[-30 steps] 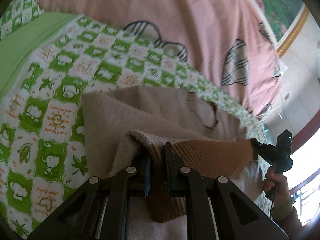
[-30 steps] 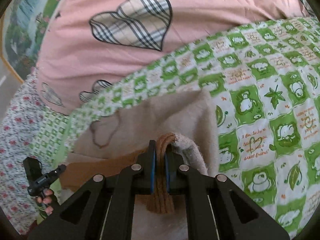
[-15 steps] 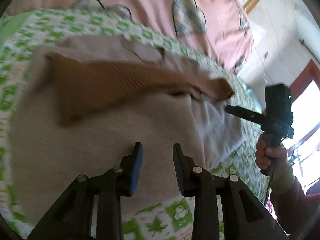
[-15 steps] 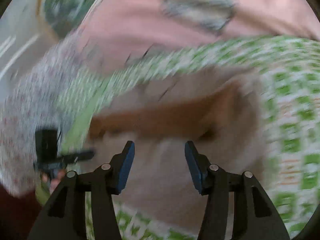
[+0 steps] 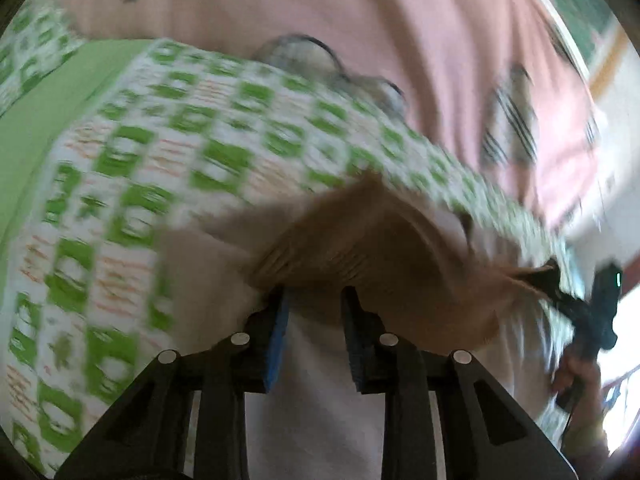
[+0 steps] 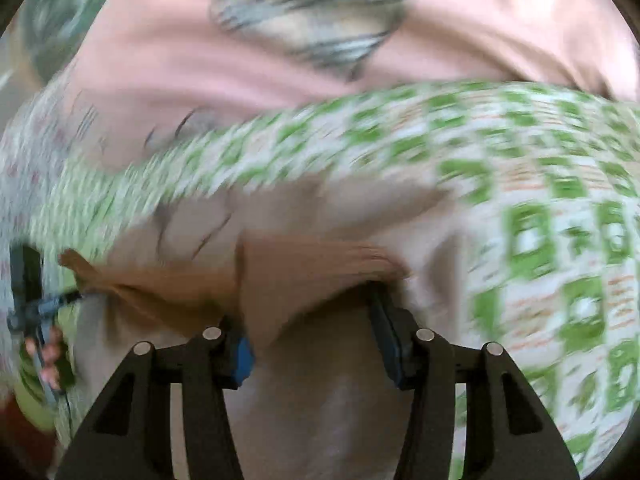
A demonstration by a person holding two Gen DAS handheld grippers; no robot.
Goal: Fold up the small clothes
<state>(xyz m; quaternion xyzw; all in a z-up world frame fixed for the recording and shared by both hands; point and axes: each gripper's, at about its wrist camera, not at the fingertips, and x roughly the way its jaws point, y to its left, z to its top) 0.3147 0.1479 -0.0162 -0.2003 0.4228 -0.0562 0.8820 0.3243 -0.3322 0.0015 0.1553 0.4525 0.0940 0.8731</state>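
A small beige sweater point(image 5: 320, 392) with a brown ribbed hem band point(image 5: 380, 248) lies on a green-and-white checked bedspread point(image 5: 160, 152). Both views are blurred by motion. My left gripper point(image 5: 314, 308) is open, its jaws apart at the brown band's near edge. My right gripper point(image 6: 312, 320) is open wide, jaws either side of the brown band point(image 6: 312, 272) over the beige cloth point(image 6: 320, 400). The right gripper also shows at the left wrist view's right edge point(image 5: 560, 292), and the left gripper at the right wrist view's left edge point(image 6: 60, 300).
A pink blanket with plaid hearts point(image 5: 360, 20) lies behind the bedspread, also in the right wrist view point(image 6: 200, 60). A plain green strip point(image 5: 48, 108) runs along the left. A floral sheet point(image 6: 24, 160) lies at the far left.
A second ago both grippers were shut on the brown band. Both have let go and opened. They now sit low again at the band's near edge.
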